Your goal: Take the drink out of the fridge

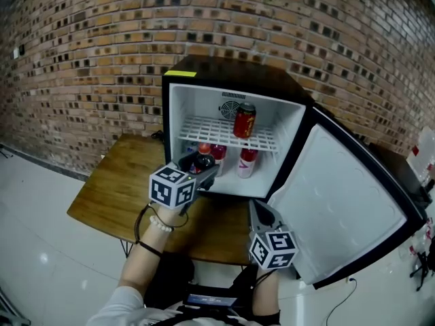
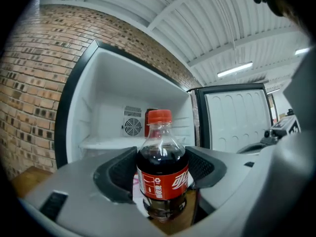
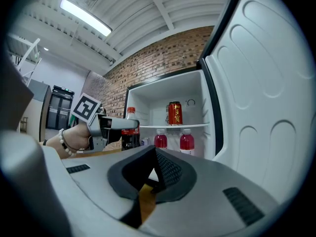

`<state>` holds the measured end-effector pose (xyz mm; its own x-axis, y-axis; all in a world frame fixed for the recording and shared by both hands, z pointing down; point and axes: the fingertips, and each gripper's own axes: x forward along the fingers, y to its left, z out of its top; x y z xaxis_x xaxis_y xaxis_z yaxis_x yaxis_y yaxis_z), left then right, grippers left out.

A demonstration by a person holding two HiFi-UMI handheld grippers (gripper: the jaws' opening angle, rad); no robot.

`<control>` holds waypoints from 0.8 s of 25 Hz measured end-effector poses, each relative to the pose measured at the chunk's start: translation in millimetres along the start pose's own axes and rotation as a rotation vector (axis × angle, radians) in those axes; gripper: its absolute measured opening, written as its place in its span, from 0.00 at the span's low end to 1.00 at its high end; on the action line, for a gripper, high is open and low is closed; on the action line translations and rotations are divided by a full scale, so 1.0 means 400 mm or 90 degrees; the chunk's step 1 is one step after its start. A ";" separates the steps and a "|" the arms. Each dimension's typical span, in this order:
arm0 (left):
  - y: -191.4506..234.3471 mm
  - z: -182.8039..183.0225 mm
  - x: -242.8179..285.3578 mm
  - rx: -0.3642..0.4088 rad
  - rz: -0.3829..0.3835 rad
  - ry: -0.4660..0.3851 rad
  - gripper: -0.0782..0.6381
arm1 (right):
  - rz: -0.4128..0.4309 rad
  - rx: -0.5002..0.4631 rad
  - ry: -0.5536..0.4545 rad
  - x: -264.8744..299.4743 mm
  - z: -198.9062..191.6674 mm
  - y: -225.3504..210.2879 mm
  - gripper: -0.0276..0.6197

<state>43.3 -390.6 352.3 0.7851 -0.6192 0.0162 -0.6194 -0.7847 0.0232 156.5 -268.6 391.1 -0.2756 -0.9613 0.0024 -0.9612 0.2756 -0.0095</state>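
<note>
1. Head view: left gripper (image 1: pixel 202 168) has its jaws pressed on both sides of the cola bottle (image 1: pixel 203 159). The bottle is upright at the mouth of the fridge (image 1: pixel 178 114), at 7 o'clock of the red can (image 1: pixel 244 120).
2. Left gripper view: wood of the table (image 2: pixel 174 227) shows under the bottle, so it looks about clear of the cabinet.
3. Right gripper (image 1: pixel 260 212): jaws together, nothing held, at 5 o'clock beside the open door (image 1: pixel 340 202).
4. Judged: grasp done, withdrawal nearly done. Left: carry the bottle clear and set it down.
</note>
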 end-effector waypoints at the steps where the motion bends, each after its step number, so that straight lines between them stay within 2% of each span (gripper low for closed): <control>1: 0.001 -0.033 -0.004 0.001 0.006 0.009 0.54 | 0.000 0.001 0.000 0.000 -0.001 0.001 0.06; 10: 0.020 -0.261 -0.034 -0.014 0.042 0.045 0.54 | 0.008 0.003 0.006 0.012 -0.011 0.009 0.06; 20: 0.036 -0.388 -0.042 -0.010 0.067 0.065 0.54 | 0.009 0.005 0.013 0.019 -0.025 0.006 0.06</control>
<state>21.4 -387.3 507.4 0.7122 -0.6914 0.1215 -0.6990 -0.7145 0.0315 151.9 -275.2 401.0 -0.2900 -0.9567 0.0228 -0.9570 0.2897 -0.0173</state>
